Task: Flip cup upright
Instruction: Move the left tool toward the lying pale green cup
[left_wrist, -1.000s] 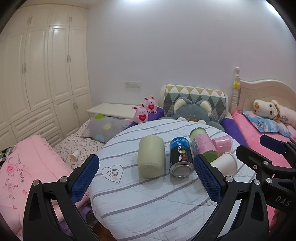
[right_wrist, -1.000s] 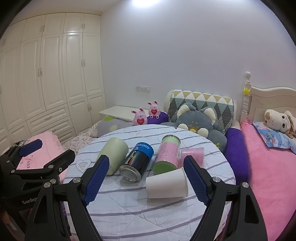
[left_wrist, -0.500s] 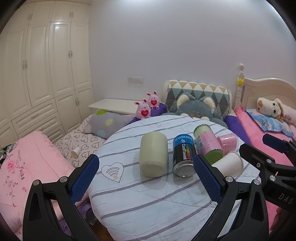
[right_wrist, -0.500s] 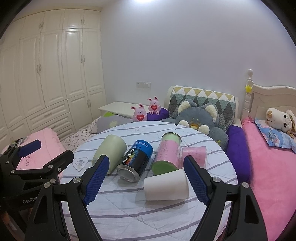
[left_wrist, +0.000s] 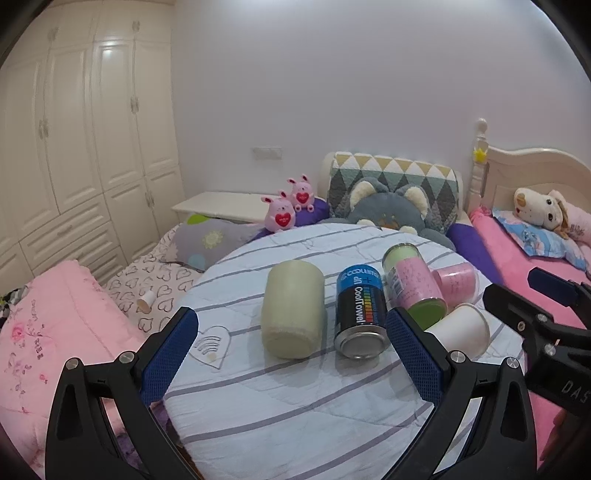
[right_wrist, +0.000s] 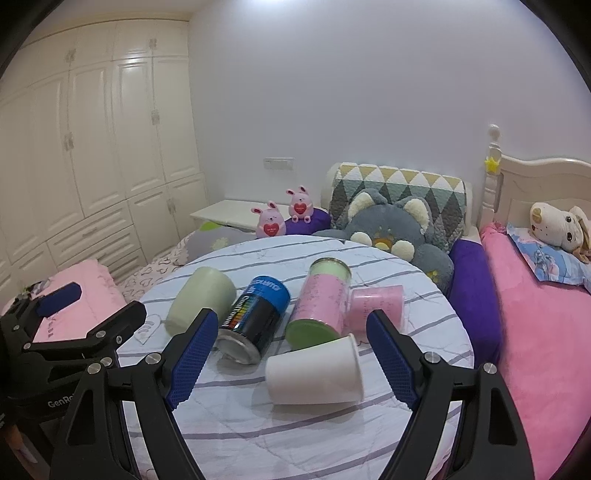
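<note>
A white paper cup (right_wrist: 314, 373) lies on its side on the round striped table (right_wrist: 295, 435), rim to the right; it also shows in the left wrist view (left_wrist: 460, 330). A pale green cup (left_wrist: 291, 314) lies on its side at the left of the row, also in the right wrist view (right_wrist: 199, 299). A pink cup (right_wrist: 376, 304) lies on its side behind. My right gripper (right_wrist: 290, 365) is open, just before the white cup. My left gripper (left_wrist: 291, 358) is open, in front of the green cup.
A blue and black can (left_wrist: 360, 314) and a pink and green canister (left_wrist: 413, 284) lie between the cups. Beds with pink covers flank the table (left_wrist: 295, 406). Plush toys (left_wrist: 384, 210) sit behind it. White wardrobes (left_wrist: 74, 147) stand at left.
Both grippers have come closer to the table and the objects look larger. The right gripper is nearer the white cup. Nothing on the table has moved.
</note>
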